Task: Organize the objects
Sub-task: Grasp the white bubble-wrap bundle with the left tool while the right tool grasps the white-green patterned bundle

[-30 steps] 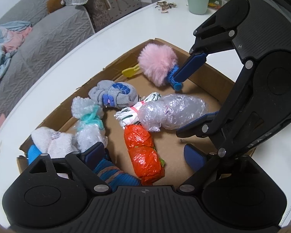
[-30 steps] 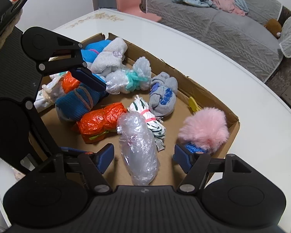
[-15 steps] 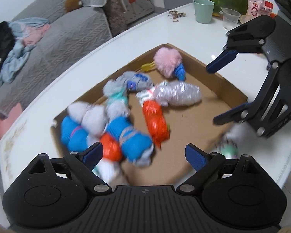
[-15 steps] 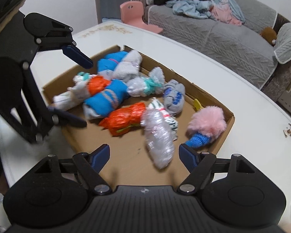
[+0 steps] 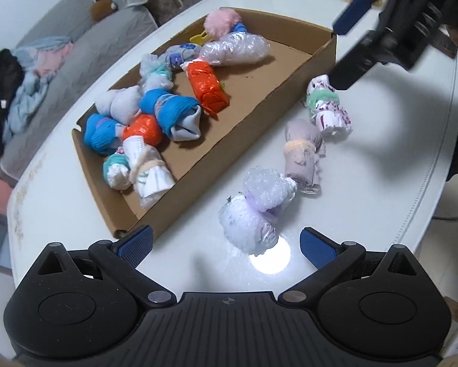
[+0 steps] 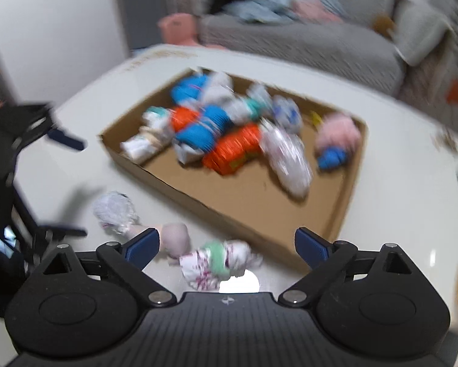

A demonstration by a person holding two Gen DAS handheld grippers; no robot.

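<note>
Lengthwise, lilac bundle (image 5: 303,153) along box wall (image 5: 229,150)

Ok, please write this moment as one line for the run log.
stage: reaching for next bundle | left gripper: open, jaws just opening, empty | right gripper: open, jaws just opening, empty | outside cardboard box: three bundles on table

No words, numbers or brand marks are showing legibly anywhere; the right wrist view is blurring too much to be reading anything.

Black ribbed hand-held gripper (image 5: 225,246) with blue pads, silver screws
</note>
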